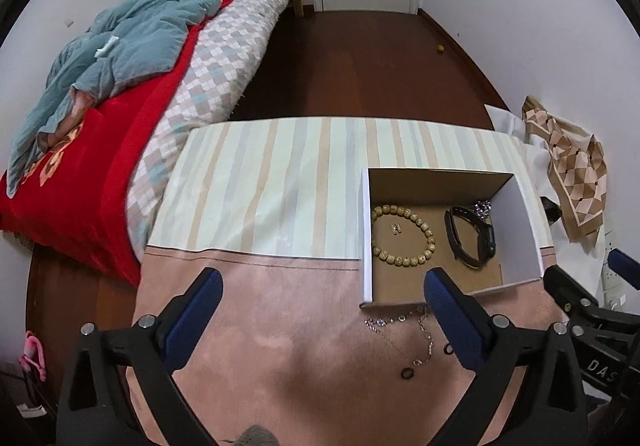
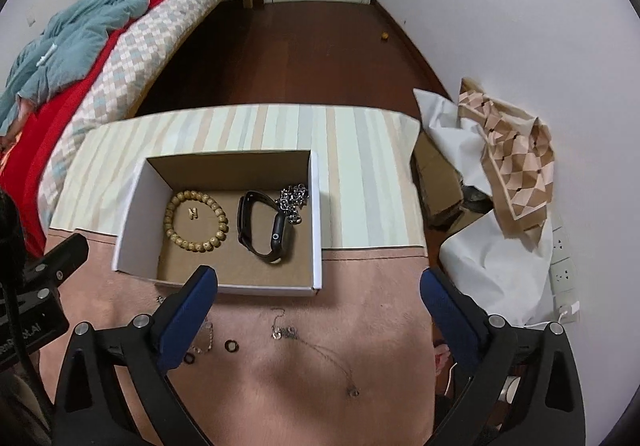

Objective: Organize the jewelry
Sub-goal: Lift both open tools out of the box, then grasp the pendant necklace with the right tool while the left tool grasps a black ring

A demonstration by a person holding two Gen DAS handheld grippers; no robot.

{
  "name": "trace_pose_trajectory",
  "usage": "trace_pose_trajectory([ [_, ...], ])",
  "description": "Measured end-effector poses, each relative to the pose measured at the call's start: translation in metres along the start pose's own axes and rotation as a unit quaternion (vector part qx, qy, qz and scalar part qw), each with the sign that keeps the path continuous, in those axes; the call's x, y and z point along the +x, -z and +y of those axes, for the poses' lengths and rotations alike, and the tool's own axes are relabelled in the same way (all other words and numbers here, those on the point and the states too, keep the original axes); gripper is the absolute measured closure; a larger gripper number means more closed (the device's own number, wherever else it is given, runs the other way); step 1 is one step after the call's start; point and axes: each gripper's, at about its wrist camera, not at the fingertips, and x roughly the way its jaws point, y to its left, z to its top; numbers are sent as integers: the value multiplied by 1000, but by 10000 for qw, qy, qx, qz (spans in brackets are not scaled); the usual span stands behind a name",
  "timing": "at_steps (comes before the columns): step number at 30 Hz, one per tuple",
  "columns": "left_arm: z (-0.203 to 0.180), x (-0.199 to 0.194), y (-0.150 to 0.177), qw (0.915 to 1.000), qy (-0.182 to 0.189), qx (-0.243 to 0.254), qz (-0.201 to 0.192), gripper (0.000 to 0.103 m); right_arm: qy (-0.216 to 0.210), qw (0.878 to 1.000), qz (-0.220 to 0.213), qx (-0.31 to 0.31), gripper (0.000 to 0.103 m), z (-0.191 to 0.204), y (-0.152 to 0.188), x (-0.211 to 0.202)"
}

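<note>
A white cardboard box point(image 1: 366, 230) point(image 2: 317, 222) stands open on the cloth-covered table. Inside lie a wooden bead bracelet point(image 1: 402, 261) point(image 2: 172, 224), a small gold letter charm point(image 1: 396, 228) point(image 2: 193, 213), a black wristband point(image 1: 486, 242) point(image 2: 277, 236) and a silver chain point(image 1: 482, 208) point(image 2: 294, 198). In front of the box, thin necklaces point(image 1: 428, 334) point(image 2: 320, 350) and small dark rings point(image 1: 407, 373) point(image 2: 231, 345) rest on the pink cloth. My left gripper point(image 1: 324, 280) hangs open above the cloth, left of the box. My right gripper point(image 2: 320, 275) is open over the box's front edge. Neither holds anything.
A bed point(image 1: 208, 86) with a red blanket and teal clothing runs along the left. To the right of the table are crumpled patterned paper point(image 2: 516, 158), white paper point(image 2: 492, 270), a cardboard carton point(image 2: 436, 182) and a power strip point(image 2: 562, 266). Dark wooden floor point(image 1: 360, 66) lies beyond.
</note>
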Motion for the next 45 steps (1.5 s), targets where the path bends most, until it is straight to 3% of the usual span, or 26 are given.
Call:
trace_pose_trajectory([
  [17,1,-103,36,9964,28,-94,-843,0,73,9944,-1049,130,1,-10,38,-116],
  [24,8,-120,51,9942,-75,-327,-1019,0,-348,9920,-1142,417,1,-26,53,-137],
  [27,11,-112,63,9936,-287,-391,-1020,0,-368,9937,-861,624,1,-41,65,-117],
  [31,10,-78,81,9957,-559,-307,-666,0,-178,9950,-348,922,3,-62,89,-65],
  [35,9,-30,105,9962,-817,-276,-143,0,-285,9937,280,1049,32,-75,120,6],
  [37,7,-6,116,9958,-876,-253,131,0,-344,9926,473,1067,38,-75,131,32],
  [41,1,19,129,9951,-897,-182,380,0,-342,9931,429,1035,40,-70,144,57],
  [43,-4,29,131,9954,-851,-116,432,0,-133,9953,246,923,45,-63,146,59],
  [45,-8,34,130,9959,-762,-83,471,0,-27,9960,154,876,60,-59,146,59],
])
